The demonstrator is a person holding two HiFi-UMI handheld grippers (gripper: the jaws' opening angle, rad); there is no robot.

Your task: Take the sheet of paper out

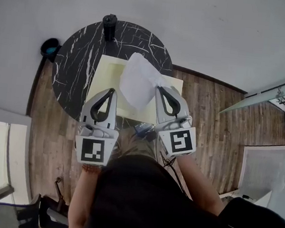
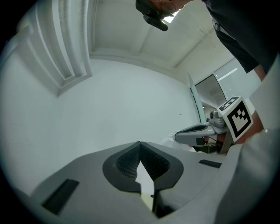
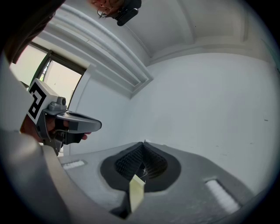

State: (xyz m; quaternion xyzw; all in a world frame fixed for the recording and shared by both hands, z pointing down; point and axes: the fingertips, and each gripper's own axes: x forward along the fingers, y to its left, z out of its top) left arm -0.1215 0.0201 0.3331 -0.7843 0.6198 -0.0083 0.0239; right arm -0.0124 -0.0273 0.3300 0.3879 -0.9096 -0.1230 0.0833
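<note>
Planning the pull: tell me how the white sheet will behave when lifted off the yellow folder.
The sheet of paper will probably flop: it bows and creases above the yellow folder. It looks thin and light, so it should lift easily, but could crumple or tear if yanked.

A black cup [image 1: 109, 25] stands at the table's [image 1: 71, 75] far edge, beyond the folder [image 1: 106, 74].

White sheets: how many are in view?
1: the white sheet sticks out of the yellow folder on the black table, between the left gripper and the right gripper. More could be hidden inside the folder.
</note>
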